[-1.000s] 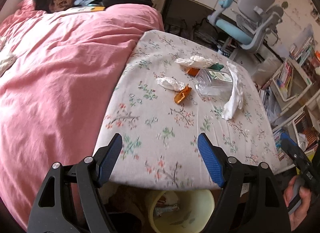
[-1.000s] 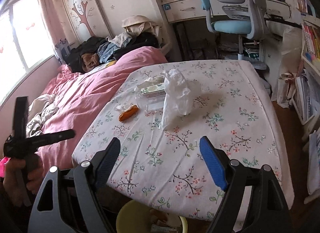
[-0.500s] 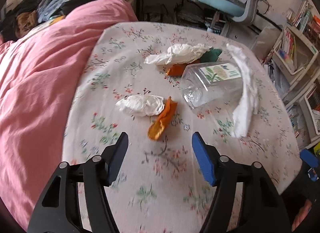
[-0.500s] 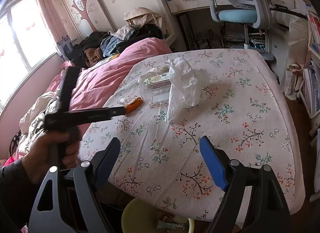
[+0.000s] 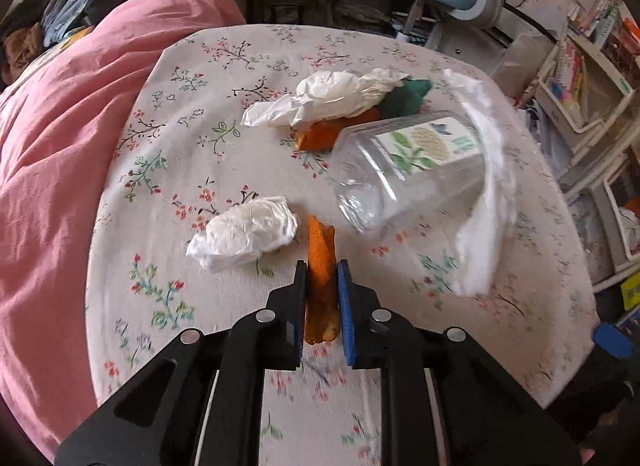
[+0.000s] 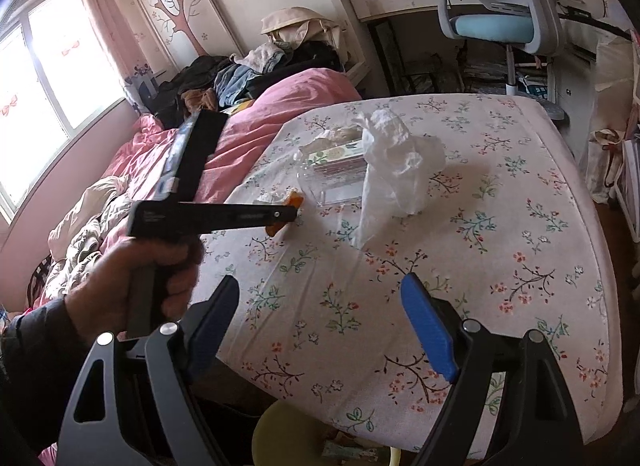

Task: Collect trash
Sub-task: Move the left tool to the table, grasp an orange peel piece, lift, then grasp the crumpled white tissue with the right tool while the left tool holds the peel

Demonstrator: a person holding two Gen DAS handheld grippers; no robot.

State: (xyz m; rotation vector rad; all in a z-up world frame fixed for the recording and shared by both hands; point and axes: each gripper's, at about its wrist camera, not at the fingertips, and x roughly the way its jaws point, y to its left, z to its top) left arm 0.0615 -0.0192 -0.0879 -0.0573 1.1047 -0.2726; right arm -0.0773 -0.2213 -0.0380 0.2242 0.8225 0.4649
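While its jaws have just been closing, the left gripper (image 5: 322,286) pinches an orange peel (image 5: 320,266) that lies on the floral bed (image 5: 192,145), with a white wad (image 5: 244,236) just beside it. Beyond them a clear tub (image 5: 404,173) lies on its side under a plastic bag (image 5: 480,201), and more scraps sit behind. The right gripper (image 6: 320,326) hangs over the near bed edge, jaws wide and holding nothing, above a yellow bin (image 6: 276,438).

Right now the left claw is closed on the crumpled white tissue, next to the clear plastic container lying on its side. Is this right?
Not quite. The left claw is closed on the orange peel, not the crumpled white tissue beside it. The clear plastic container does lie on its side. The left wrist view shows this.
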